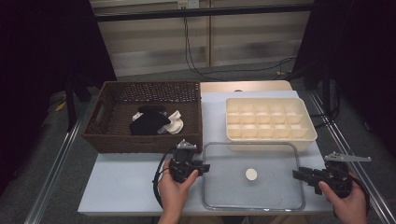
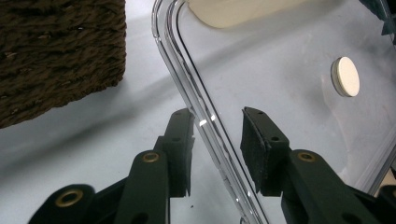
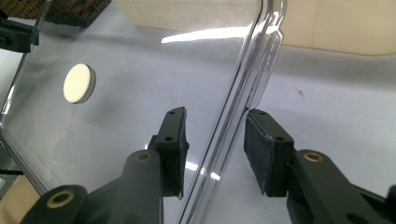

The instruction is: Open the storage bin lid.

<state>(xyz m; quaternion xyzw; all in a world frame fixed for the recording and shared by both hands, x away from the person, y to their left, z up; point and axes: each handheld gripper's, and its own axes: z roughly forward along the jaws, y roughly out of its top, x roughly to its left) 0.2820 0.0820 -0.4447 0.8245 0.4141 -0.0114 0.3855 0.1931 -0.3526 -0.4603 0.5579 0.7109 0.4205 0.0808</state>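
Observation:
A clear shallow tray [image 1: 252, 143] lies on the pale table in front of me, with a small white disc [image 1: 251, 174] near its middle. My left gripper [image 1: 205, 167] is at the tray's left edge. In the left gripper view its jaws [image 2: 217, 114] stand one on each side of the clear rim [image 2: 187, 74], apart from it, with the disc [image 2: 346, 76] farther in. My right gripper [image 1: 296, 173] is at the tray's right edge. Its jaws [image 3: 215, 113] likewise straddle the rim [image 3: 252, 56] with gaps showing, and the disc [image 3: 79, 83] lies beyond.
A brown woven basket [image 1: 140, 142] stands at the back left, holding a black cloth [image 1: 149, 122] and a white cloth [image 1: 175, 122]. A cream tray with several compartments [image 1: 271, 142] sits just behind the clear tray. The table's near edge is close to both hands.

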